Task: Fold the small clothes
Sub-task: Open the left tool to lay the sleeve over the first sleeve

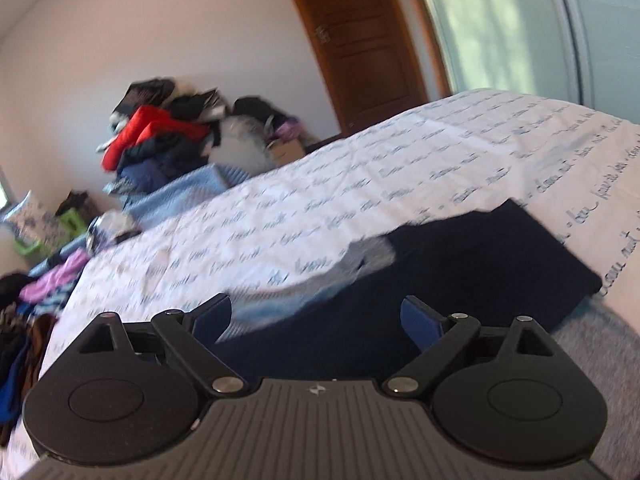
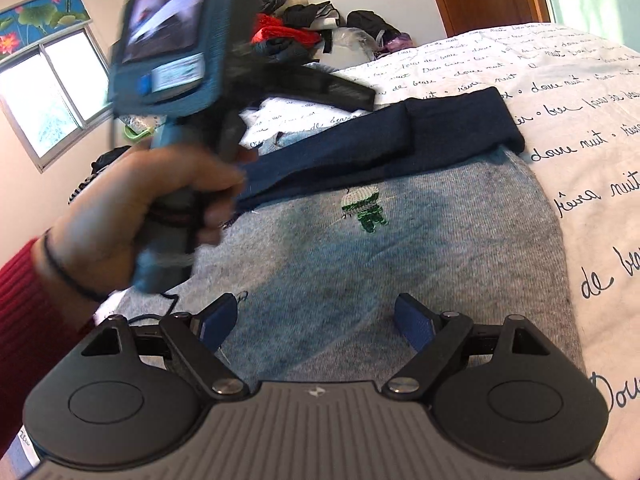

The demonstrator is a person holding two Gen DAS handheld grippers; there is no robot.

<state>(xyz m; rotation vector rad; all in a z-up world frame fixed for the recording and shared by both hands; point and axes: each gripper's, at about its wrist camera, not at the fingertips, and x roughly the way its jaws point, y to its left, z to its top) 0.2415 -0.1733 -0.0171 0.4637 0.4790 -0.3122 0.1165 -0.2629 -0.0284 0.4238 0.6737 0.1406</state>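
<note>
A grey sweater (image 2: 380, 268) with a green embroidered figure (image 2: 364, 208) lies flat on the bed sheet (image 2: 580, 120). Its navy sleeve (image 2: 400, 140) is folded across the upper part of the grey body. My right gripper (image 2: 316, 302) hovers open above the grey body, nothing between its blue pads. In the left wrist view my left gripper (image 1: 316, 304) is open just above the navy sleeve (image 1: 460, 264), pads apart and not touching the cloth. A hand (image 2: 140, 208) in a red sleeve holds the blurred left tool beside the sleeve's left end.
The white sheet with script print (image 1: 360, 168) stretches far beyond the sweater. A heap of clothes (image 1: 160, 136) sits against the far wall beside a wooden door (image 1: 360, 40). More garments (image 1: 52, 284) lie off the bed's left edge. A window (image 2: 44, 100) is at the left.
</note>
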